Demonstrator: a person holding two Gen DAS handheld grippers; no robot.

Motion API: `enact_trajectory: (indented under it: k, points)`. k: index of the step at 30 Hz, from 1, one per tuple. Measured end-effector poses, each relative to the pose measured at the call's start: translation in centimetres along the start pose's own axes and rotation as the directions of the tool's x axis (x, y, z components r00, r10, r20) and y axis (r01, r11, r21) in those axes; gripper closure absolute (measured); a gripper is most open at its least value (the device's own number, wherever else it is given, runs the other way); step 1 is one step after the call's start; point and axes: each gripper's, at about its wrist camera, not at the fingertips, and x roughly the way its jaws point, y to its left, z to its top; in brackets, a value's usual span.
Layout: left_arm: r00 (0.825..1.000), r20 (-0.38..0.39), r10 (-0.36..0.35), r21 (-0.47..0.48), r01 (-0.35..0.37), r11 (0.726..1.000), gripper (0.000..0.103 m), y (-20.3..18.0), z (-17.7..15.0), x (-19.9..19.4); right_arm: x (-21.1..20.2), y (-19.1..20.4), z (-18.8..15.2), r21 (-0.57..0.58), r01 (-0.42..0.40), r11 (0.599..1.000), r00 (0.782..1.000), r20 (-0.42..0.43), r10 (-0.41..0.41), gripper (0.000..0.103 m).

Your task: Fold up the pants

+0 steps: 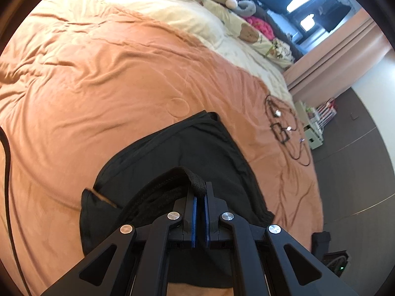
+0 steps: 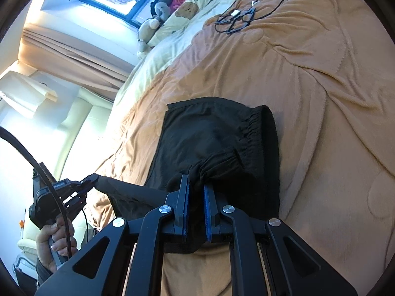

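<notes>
Both claws clamped on the black pants (image 2: 212, 138): left gripper (image 1: 199, 194) and right gripper (image 2: 196, 187) each pinch gathered fabric. Rest lies flat ahead on the orange blanket (image 2: 321, 98), elastic waistband right.

The black pants (image 2: 212, 135) are lying partly folded on the orange bedspread, the gathered elastic waistband bunching at one side, one corner lifting clear of the bed.
</notes>
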Motion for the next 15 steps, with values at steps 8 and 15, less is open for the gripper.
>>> enact_trajectory:
  k: [8, 15]
  points:
    - [0.994, -0.04, 0.101, 0.119, -0.095, 0.988, 0.071, -0.7, 2.3, 6.0, 2.3, 0.1, 1.5, -0.042, 0.058, 0.997, 0.998, -0.025, -0.06, 0.064]
    - [0.989, -0.035, 0.143, 0.269, -0.128, 0.955, 0.042, 0.0, 1.9, 7.5, -0.3, 0.6, 1.5, -0.155, 0.069, 0.986, 0.997, 0.039, -0.063, 0.035]
